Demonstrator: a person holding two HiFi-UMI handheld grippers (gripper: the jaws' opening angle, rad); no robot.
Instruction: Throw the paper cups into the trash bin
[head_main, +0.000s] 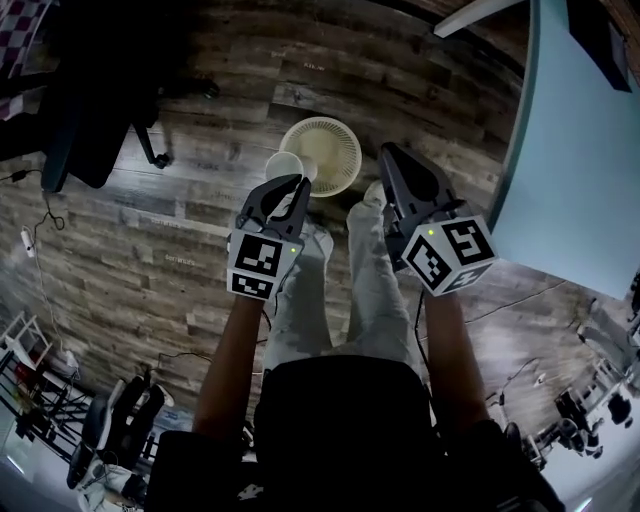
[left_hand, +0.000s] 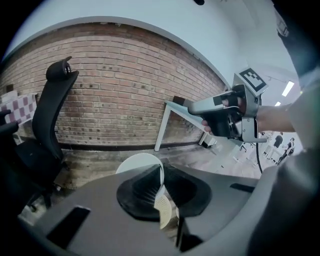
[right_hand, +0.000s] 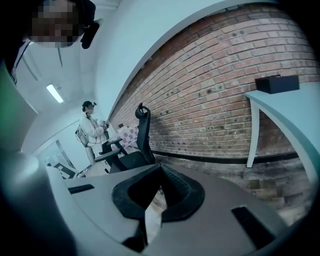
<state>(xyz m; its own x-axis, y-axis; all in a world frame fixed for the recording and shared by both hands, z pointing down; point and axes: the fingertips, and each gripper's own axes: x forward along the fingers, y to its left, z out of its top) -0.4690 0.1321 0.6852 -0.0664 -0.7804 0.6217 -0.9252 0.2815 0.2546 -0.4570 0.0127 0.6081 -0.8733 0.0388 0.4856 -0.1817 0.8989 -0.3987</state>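
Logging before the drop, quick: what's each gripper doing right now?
Left gripper: closed, pinching the paper cup.
Right gripper: closed, nothing between its jaws.

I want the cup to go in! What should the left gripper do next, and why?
Probably nudge the left gripper a little right before letting go. Its jaws pinch the paper cup by the rim, and the cup hangs at the left edge of the trash bin, so dropping now might miss.
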